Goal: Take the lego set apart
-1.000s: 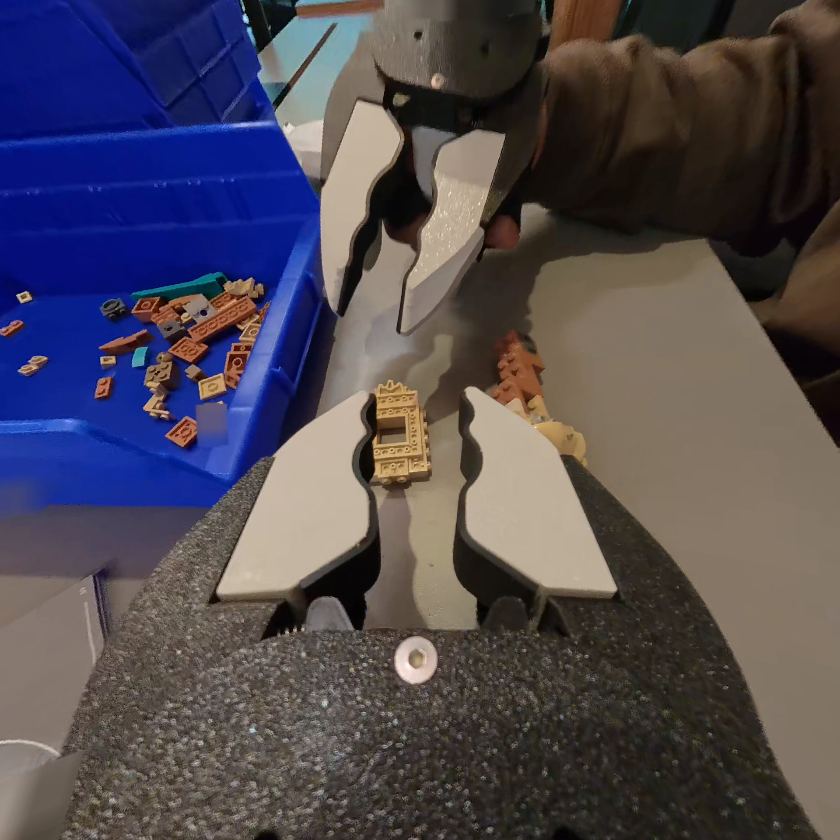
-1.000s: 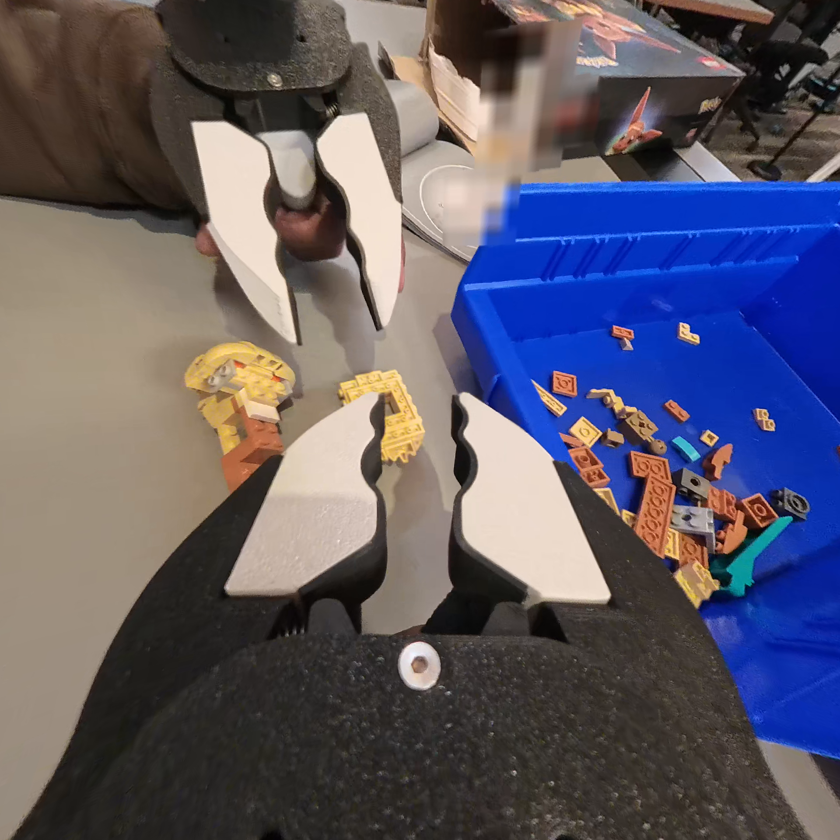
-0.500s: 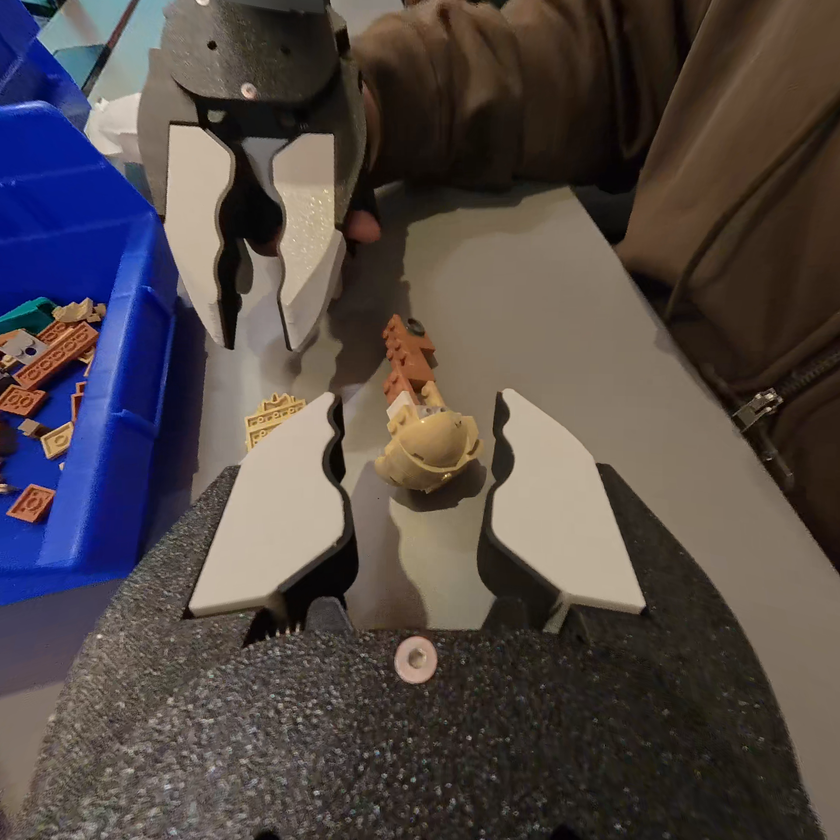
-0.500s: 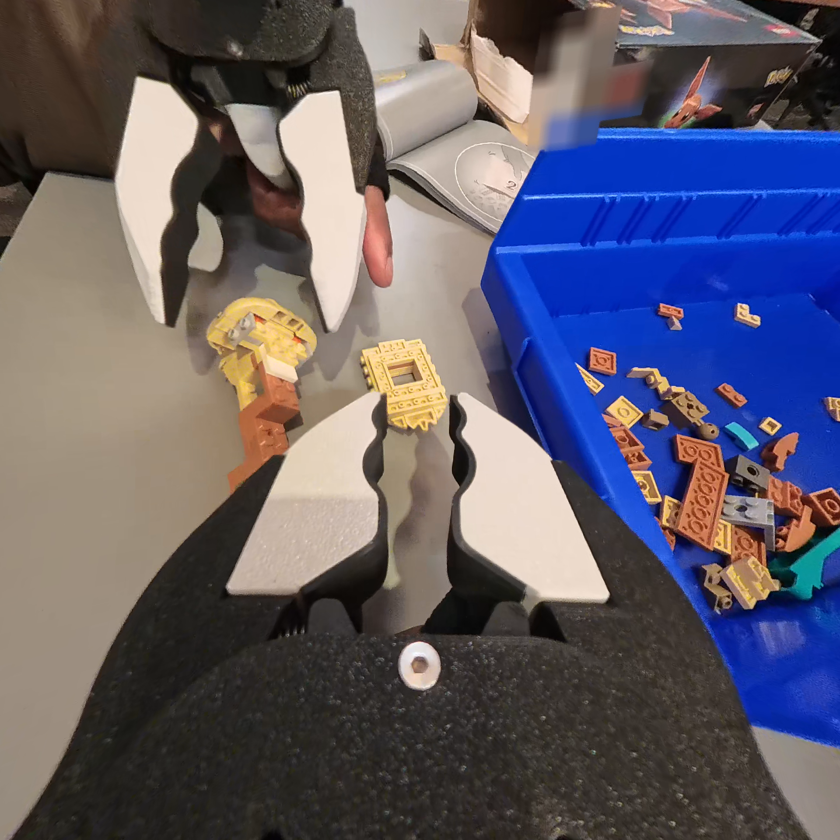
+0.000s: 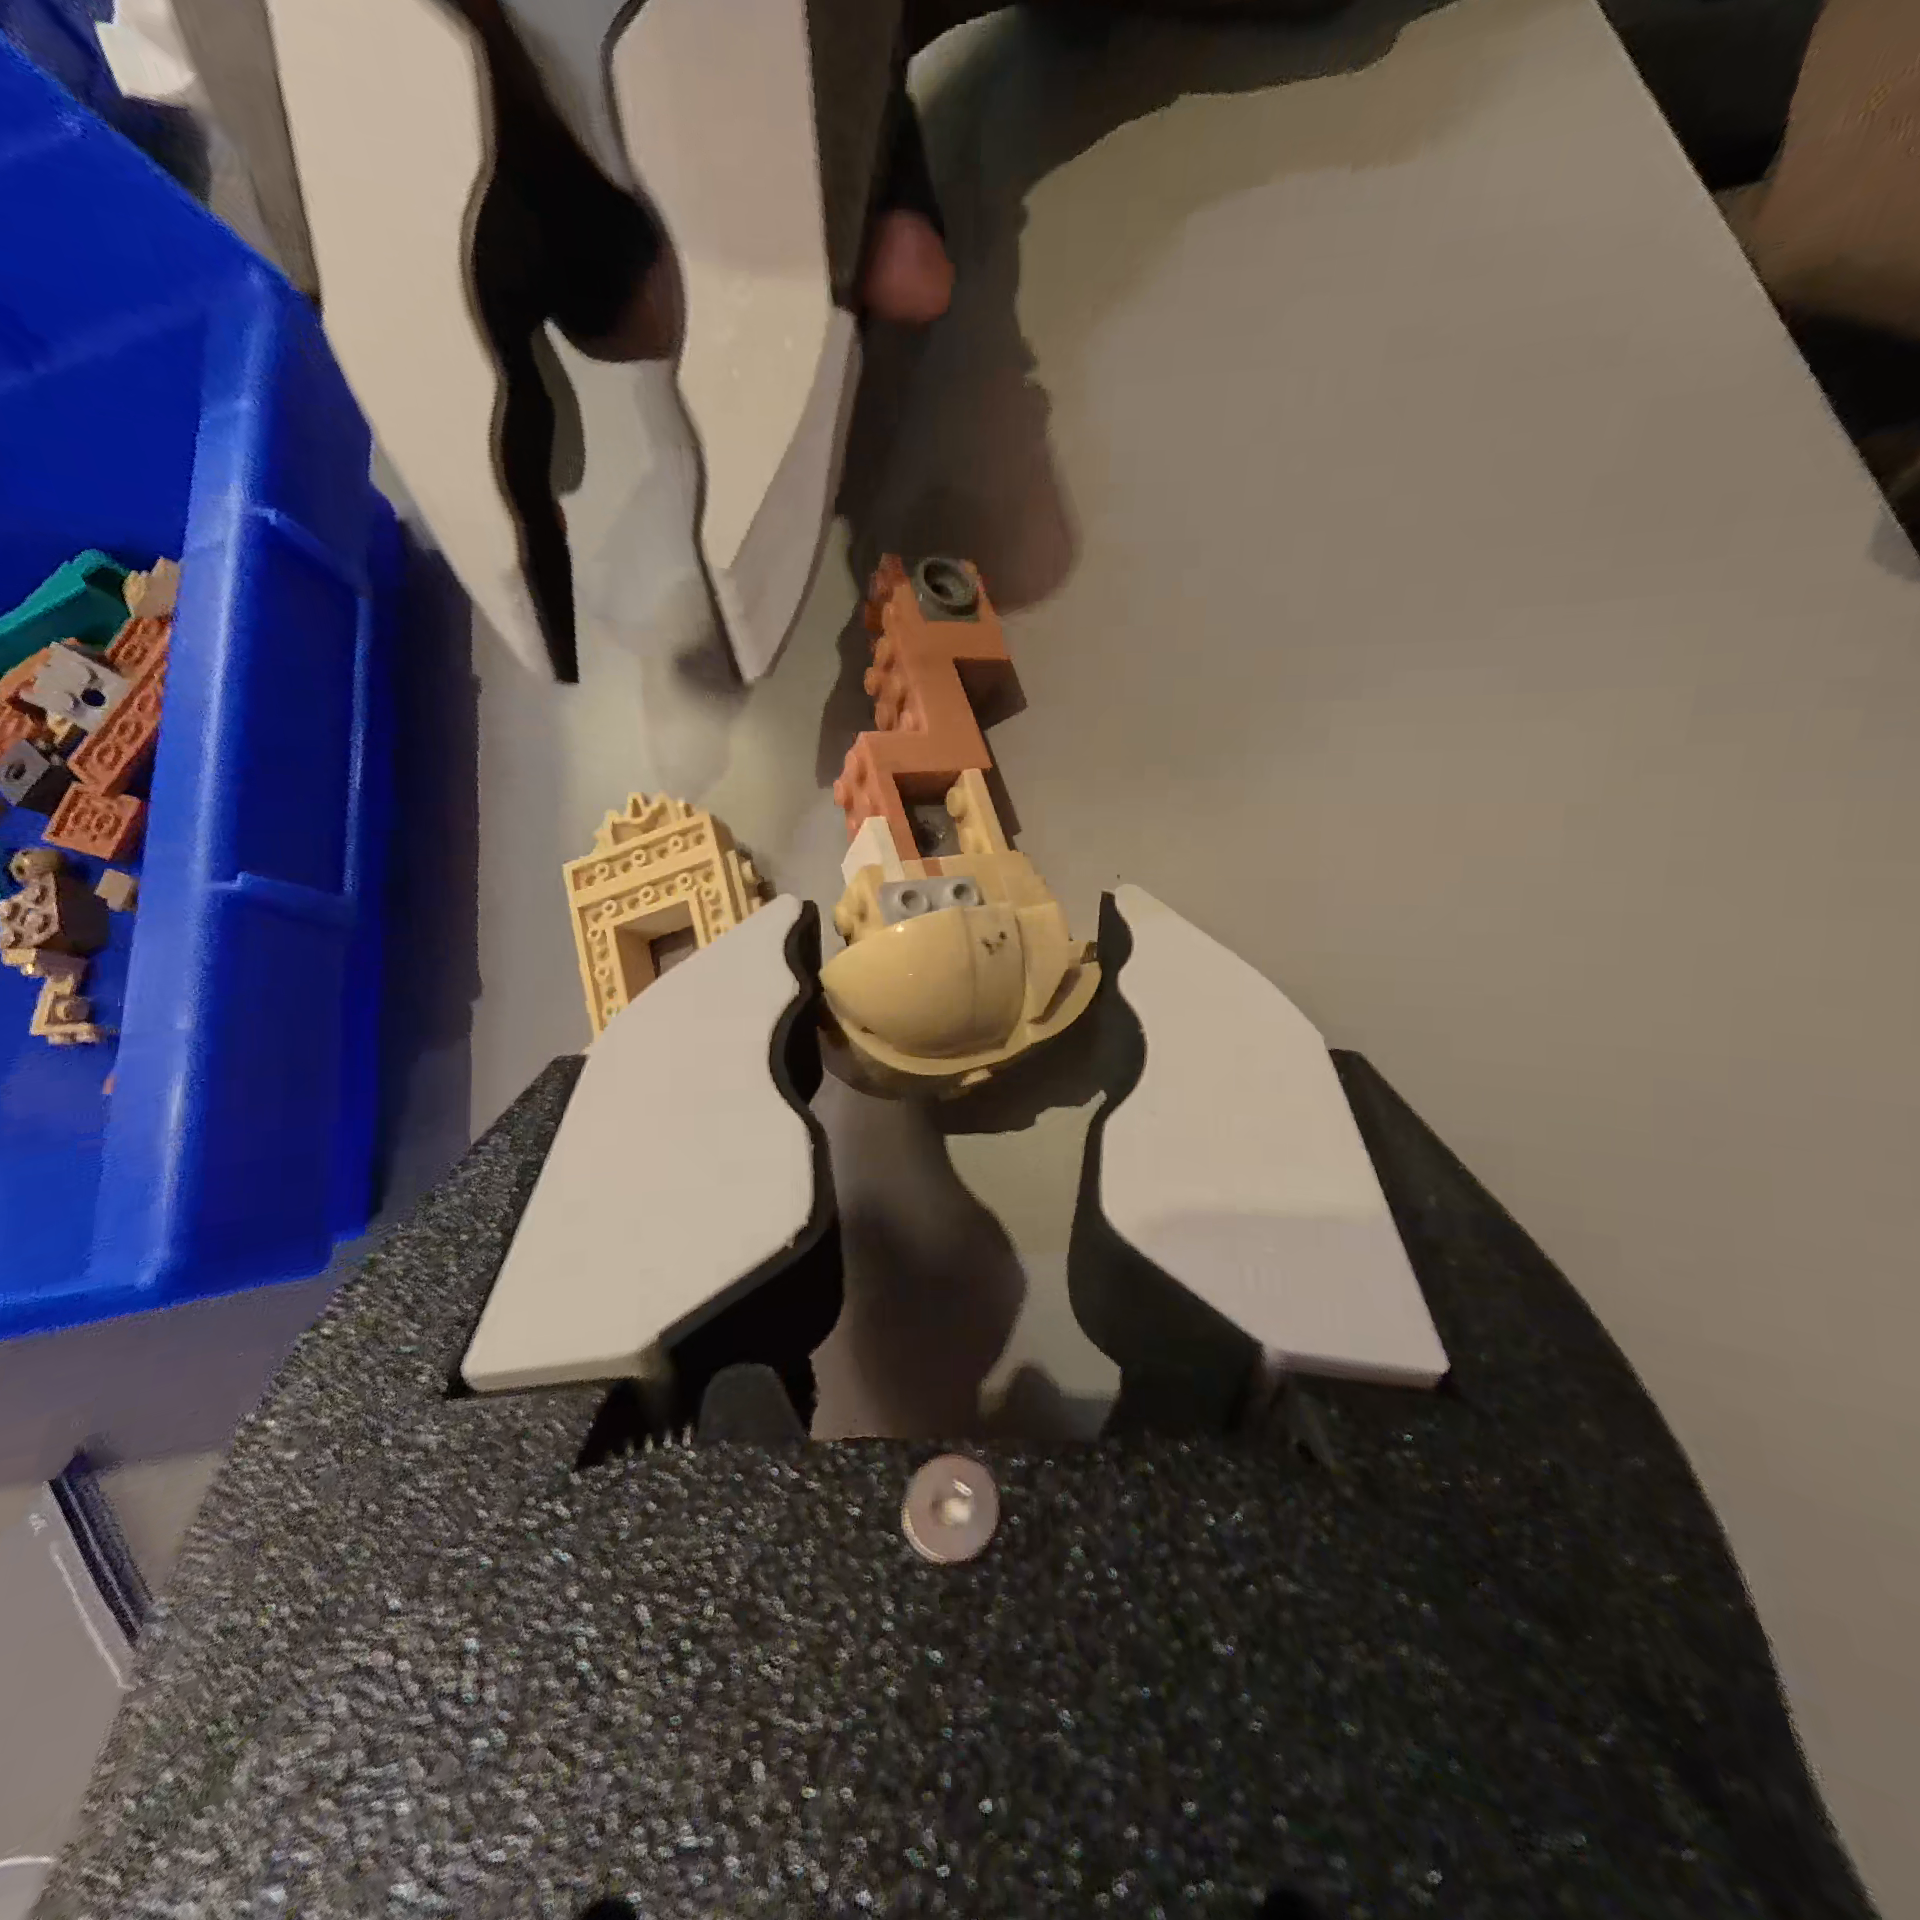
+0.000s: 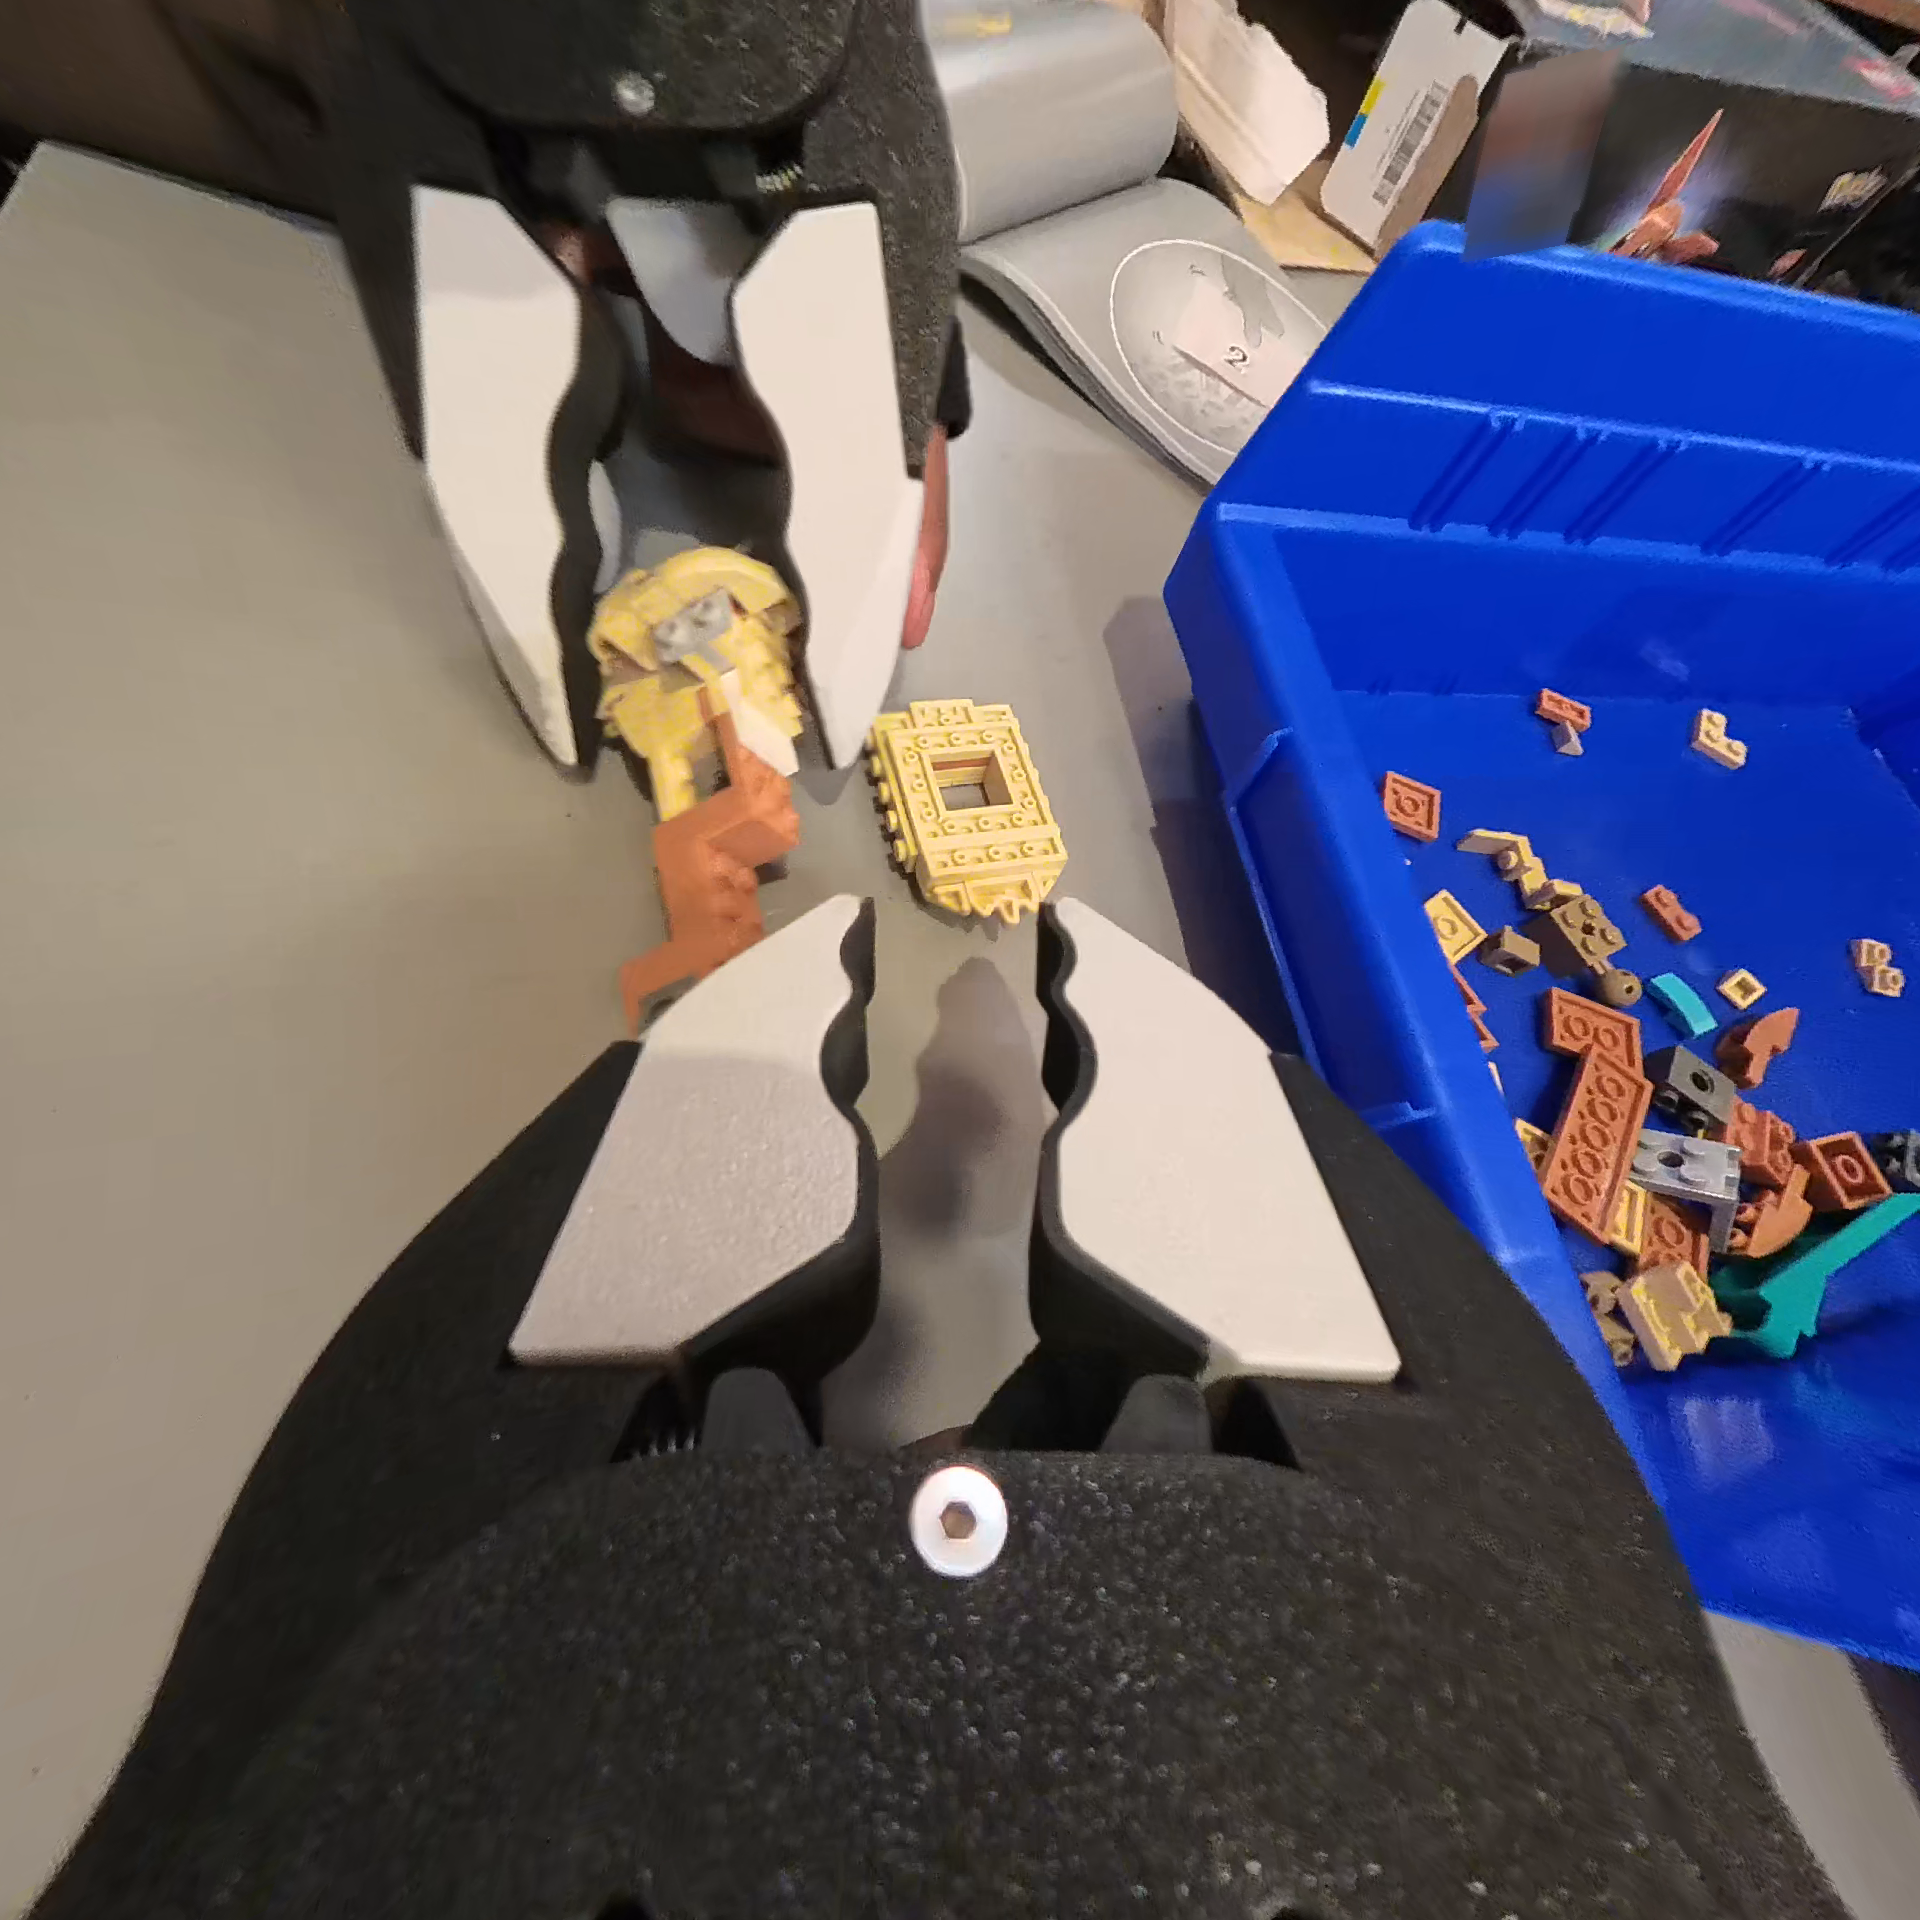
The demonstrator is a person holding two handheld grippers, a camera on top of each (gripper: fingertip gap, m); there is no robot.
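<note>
A brick figure with a tan domed head (image 5: 935, 987) and a brown stepped body (image 5: 925, 727) lies on the grey table (image 5: 1455, 727). My left gripper (image 5: 951, 914) is shut on the head, one finger on each side; the right wrist view (image 6: 696, 748) shows the same, with the head (image 6: 686, 665) between its fingers. A tan rectangular brick frame (image 6: 966, 800) lies flat beside the figure, left of my left fingers (image 5: 644, 904). My right gripper (image 6: 956, 914) is open and empty, its tips just short of the frame. It hangs above the table in the left wrist view (image 5: 649, 665).
A blue bin (image 6: 1351, 831) stands next to the frame and holds several loose brown, tan, grey and teal bricks (image 6: 1621, 1122); it also shows in the left wrist view (image 5: 260, 935). A grey booklet (image 6: 1174, 312) and cardboard boxes (image 6: 1714, 156) lie behind it.
My left gripper moved from the tan frame over to the figure, opened wide, then closed in on its head. My right gripper stayed by the frame, its jaws about the same.
</note>
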